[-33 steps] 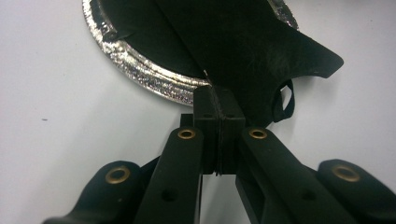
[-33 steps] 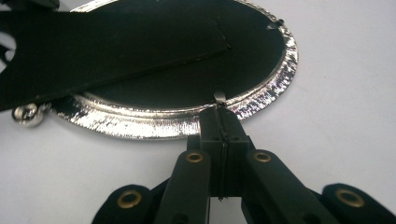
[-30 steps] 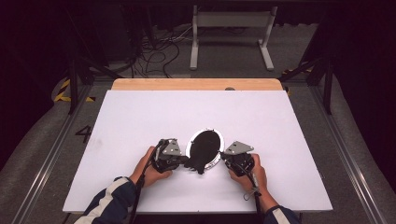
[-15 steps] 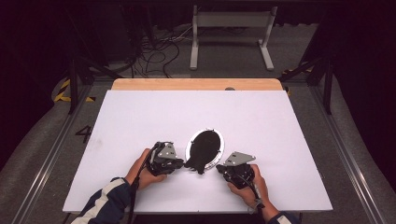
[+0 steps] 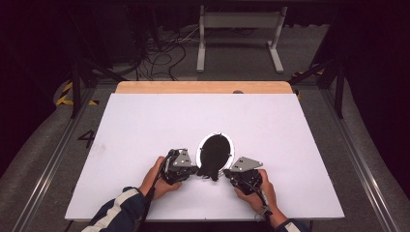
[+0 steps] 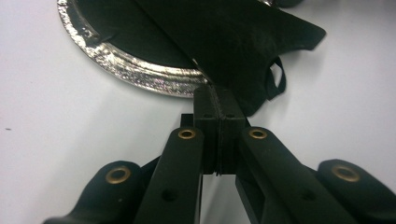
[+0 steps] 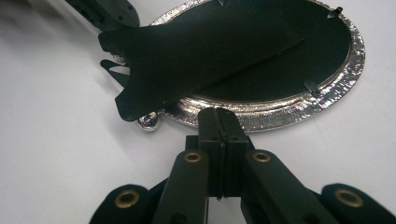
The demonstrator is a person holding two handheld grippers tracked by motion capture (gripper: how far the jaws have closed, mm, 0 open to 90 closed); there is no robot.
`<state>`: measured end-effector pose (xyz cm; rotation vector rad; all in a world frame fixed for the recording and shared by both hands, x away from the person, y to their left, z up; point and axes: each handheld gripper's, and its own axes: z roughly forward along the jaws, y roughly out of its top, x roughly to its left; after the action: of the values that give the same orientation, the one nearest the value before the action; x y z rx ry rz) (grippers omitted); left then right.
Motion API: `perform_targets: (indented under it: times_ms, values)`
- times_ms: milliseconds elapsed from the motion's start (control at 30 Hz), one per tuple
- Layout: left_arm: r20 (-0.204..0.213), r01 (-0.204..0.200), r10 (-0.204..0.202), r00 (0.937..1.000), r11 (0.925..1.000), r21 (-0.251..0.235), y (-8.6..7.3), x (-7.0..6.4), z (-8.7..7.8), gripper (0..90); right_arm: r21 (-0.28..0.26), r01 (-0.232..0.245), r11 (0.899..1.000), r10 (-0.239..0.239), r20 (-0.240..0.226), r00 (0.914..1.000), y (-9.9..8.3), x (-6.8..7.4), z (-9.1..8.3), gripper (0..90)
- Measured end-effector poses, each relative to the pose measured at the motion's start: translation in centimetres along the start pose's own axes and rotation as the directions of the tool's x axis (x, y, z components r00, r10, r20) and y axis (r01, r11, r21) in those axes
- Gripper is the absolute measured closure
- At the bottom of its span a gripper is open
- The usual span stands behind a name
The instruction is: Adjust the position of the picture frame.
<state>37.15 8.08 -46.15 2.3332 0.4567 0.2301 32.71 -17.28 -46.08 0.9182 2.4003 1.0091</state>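
Note:
An oval silver picture frame lies face down near the table's front, black back up. Its black stand flap lifts off the back toward the person. My left gripper is shut at the flap's wide end. In the left gripper view the flap runs into the seam of the shut jaws, above the frame rim. My right gripper is shut with nothing in it. Its tips stop just short of the rim, with the raised flap beyond them.
The white tabletop has a wooden strip along its far edge. Beyond it stand a metal stand and floor cables. The person's hands and striped sleeve come in at the front edge.
My right gripper has drawn back from the frame toward the person and to the right. The left gripper has stayed at the flap's end.

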Motion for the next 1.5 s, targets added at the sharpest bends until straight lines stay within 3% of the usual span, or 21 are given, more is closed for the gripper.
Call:
perform_targets:
  times_ms: [100,200,300,400,567,833,1033,1100,1167,1233,1367,1500]
  values:
    - [-0.004,0.008,-0.008,1.0,1.0,-0.004,0.2,0.2,0.2,89.8,-0.001,-0.004,1.0,0.004,-0.001,1.0,0.0,-0.1,0.0,89.6]
    - [-0.007,0.008,-0.008,0.9999,1.0,0.0,0.3,0.1,0.3,89.9,0.007,-0.003,1.0,0.002,0.027,0.9996,0.1,-0.4,0.0,89.6]
    - [-0.006,0.009,-0.009,0.9999,1.0,0.003,0.4,0.2,0.3,89.9,-0.008,-0.059,0.998,0.059,0.019,0.9981,-0.2,-1.6,0.1,90.0]
    - [-0.011,-0.003,0.003,0.9999,1.0,0.004,0.6,0.2,0.5,89.8,-0.021,-0.085,0.996,0.085,0.005,0.9964,-0.3,-2.2,0.1,90.0]
    - [-0.026,0.002,-0.002,0.9997,1.0,0.004,1.0,0.3,0.8,89.9,-0.011,-0.065,0.998,0.065,0.053,0.9964,0.0,-2.3,0.4,90.0]
    - [-0.026,0.022,-0.022,0.9994,0.9998,0.0,1.6,0.6,1.4,89.9,-0.011,-0.071,0.997,0.071,0.092,0.9932,0.3,-3.2,0.8,90.0]
    - [-0.024,0.036,-0.036,0.9991,0.9992,-0.019,1.4,0.5,1.5,89.7,-0.02,-0.078,0.997,0.079,0.086,0.9932,0.2,-3.4,0.8,88.7]
    - [-0.063,-0.027,0.027,0.9977,0.9996,-0.01,1.3,0.2,1.0,87.5,-0.02,-0.078,0.997,0.08,0.073,0.9941,0.0,-3.5,0.4,87.7]
    - [-0.048,-0.032,0.029,0.9984,0.9981,-0.054,1.0,0.2,-0.1,87.7,-0.058,-0.067,0.996,0.07,0.059,0.9958,-0.4,-3.7,-0.4,90.0]
    - [-0.066,-0.06,0.056,0.9963,0.9966,-0.056,0.5,0.1,-1.3,87.8,-0.073,-0.054,0.996,0.057,0.046,0.9973,-0.7,-3.8,-1.3,90.0]
    - [-0.054,-0.055,0.052,0.9972,0.9976,-0.042,-1.4,0.2,-3.1,86.7,-0.069,-0.063,0.996,0.064,0.019,0.9978,-1.1,-3.8,-2.7,87.1]
    - [-0.06,-0.044,0.042,0.9973,0.9983,-0.039,-3.3,-0.1,-4.9,86.0,-0.078,-0.059,0.995,0.058,-0.015,0.9982,-0.7,-2.6,-2.8,83.9]
